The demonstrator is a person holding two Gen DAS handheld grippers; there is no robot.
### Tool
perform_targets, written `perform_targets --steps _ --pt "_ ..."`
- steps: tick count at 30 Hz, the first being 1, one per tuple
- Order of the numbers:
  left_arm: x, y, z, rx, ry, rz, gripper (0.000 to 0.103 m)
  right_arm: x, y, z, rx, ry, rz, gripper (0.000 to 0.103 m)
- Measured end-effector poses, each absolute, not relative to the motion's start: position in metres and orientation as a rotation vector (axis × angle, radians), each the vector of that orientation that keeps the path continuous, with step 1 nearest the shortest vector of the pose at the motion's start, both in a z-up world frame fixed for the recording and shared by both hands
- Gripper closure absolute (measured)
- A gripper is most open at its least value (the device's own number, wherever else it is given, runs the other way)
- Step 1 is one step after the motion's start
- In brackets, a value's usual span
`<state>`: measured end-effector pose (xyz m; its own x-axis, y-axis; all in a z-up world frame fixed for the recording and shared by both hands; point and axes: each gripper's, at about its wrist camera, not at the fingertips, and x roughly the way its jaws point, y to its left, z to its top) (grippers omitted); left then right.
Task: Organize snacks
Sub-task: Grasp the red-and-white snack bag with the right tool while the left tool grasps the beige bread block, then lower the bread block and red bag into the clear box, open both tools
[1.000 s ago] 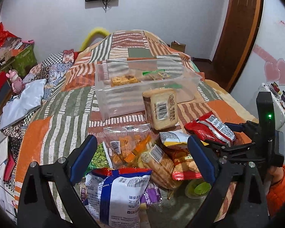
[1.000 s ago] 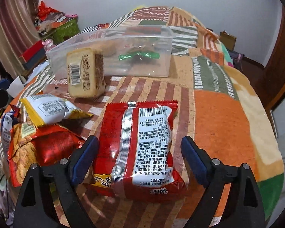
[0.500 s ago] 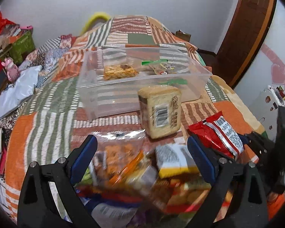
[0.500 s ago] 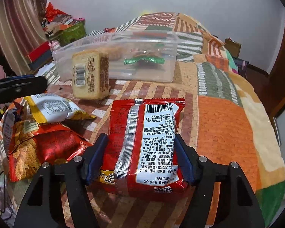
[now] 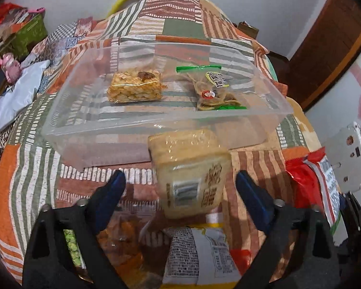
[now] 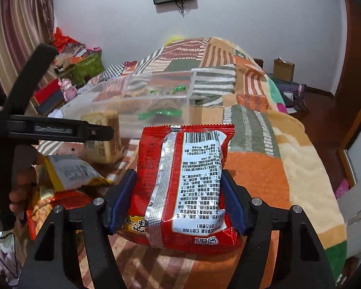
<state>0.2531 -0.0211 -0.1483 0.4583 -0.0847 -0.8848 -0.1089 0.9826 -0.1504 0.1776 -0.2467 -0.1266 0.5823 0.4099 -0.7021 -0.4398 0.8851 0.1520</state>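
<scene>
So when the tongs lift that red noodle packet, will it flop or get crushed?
Probably not much flop: the red noodle packet looks puffed and holds its shape upright between the right tongs. It is likely light for its size, as it looks partly full of air. The shiny wrapper could be slippery, and hard squeezing might crack whatever is inside.
</scene>
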Motion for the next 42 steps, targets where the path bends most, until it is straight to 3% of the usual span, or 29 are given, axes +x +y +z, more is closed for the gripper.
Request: perform_targets --steps 4,7,18,28,42 --pt "0.257 -0.019 -0.156 -0.248 1.123 -0.006 0.042 0.181 -0.246 -0.123 -0.033 0.798 0.503 0.037" --pt "0.252 -0.021 -0.154 -0.243 1.1 -0.006 0.045 0.183 -0.244 -0.12 -0.031 0.793 0.507 0.037" --pt "0.222 -0.024 -0.135 -0.185 1.029 -0.075 0.048 0.188 -0.233 -0.102 -0.033 0.753 0.511 0.037" --pt "0.201 -0.01 -0.08 -0.16 0.866 -0.105 0.048 0.206 -0.208 -0.08 -0.045 0.704 0.524 0.037" --pt "0.244 0.036 -0.061 -0.19 0.816 -0.057 0.048 0.262 -0.156 -0.069 -0.058 0.689 0.546 0.037"
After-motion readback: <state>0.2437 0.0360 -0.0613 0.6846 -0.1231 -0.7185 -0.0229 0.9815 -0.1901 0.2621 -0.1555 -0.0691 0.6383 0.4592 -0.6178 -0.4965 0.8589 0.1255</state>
